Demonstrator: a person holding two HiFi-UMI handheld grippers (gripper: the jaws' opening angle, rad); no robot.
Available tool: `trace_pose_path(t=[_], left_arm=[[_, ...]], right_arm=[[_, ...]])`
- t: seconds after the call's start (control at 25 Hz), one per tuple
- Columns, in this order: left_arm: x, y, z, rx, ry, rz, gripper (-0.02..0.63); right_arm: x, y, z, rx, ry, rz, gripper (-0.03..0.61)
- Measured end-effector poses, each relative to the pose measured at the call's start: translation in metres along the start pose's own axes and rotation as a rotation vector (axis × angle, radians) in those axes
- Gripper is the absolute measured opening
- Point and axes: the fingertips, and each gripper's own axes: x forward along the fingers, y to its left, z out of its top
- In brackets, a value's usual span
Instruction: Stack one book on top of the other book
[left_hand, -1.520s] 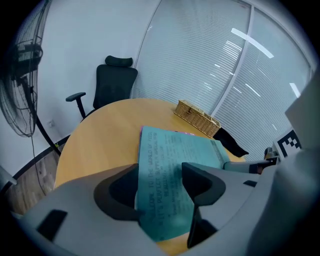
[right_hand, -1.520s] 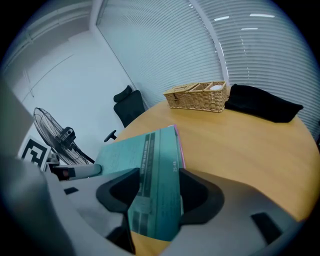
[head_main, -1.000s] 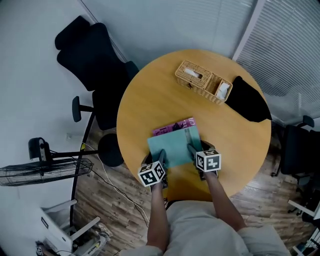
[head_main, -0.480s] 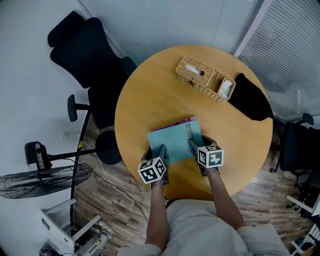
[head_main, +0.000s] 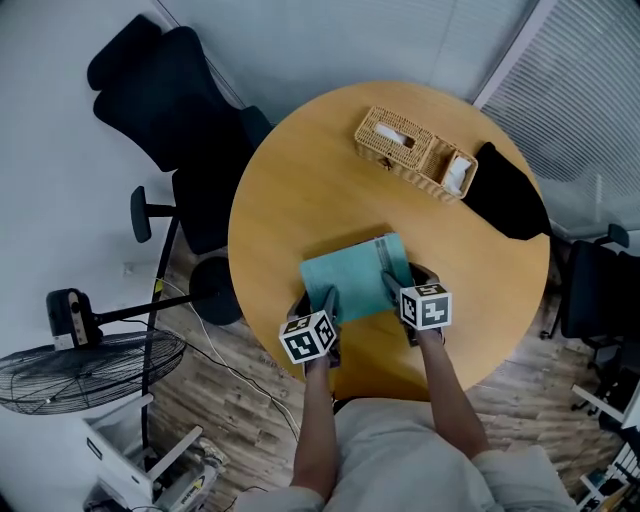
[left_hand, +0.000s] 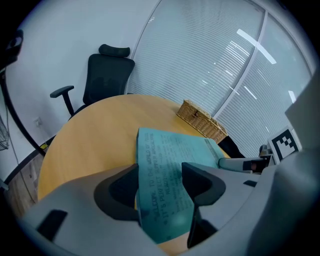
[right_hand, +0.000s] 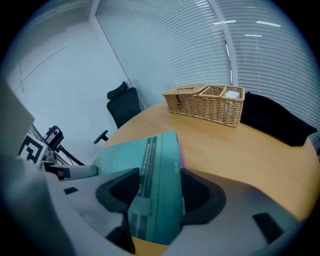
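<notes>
The main risk, as I judge it, is a crooked stack; the teal book (head_main: 355, 275) covers the pink book (right_hand: 181, 150) almost completely, so the lower one gives little to line up against. If 1 jaw pair lets go before the other, the thin cover could pivot and slide askew. The pads pinch only the near corners, so a soft book may sag or curl in the middle and drag the pink one along the desk (head_main: 300, 200). A release with the book not yet fully down could make it flop and shift. The stack sits close to the near rim, so a hard nudge toward the person might push both over the edge.

The left hand-held gripper (head_main: 328, 300) is clamped on the near left corner of the teal book and the right hand-held gripper (head_main: 390, 285) on its near right corner; each gripper view shows the cover between the 2 pads.

The teal book is a slim, flat, soft-looking paperback with dark lines of print on its cover, 1 starting "WELCOME TO THE WORLD", and a darker band along 1 side. It lies over the pink book at the near part of the round desk, well apart from the wicker basket (head_main: 415, 150). Only a narrow pink sliver shows at its right edge, and I cannot tell whether the 2 already touch.
</notes>
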Motion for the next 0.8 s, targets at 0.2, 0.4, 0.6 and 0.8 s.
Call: trace_pose_path(t=[0.2, 0.4, 0.6, 0.8], left_arm=[[0.007, 0.001, -0.001, -0.006, 0.012, -0.006, 0.270], [0.011, 0.002, -0.001, -0.003, 0.010, -0.013, 0.270], [0.012, 0.003, 0.001, 0.005, -0.007, -0.017, 0.270], [0.014, 0.004, 0.000, 0.005, -0.005, -0.042, 0.270]], right_arm=[[0.006, -0.003, 0.001, -0.018, 0.004, -0.004, 0.251], [0.010, -0.005, 0.001, -0.012, -0.038, 0.010, 0.252], [0.011, -0.005, 0.001, -0.016, -0.074, 0.033, 0.252], [0.013, -0.007, -0.001, 0.014, -0.079, 0.072, 0.262]])
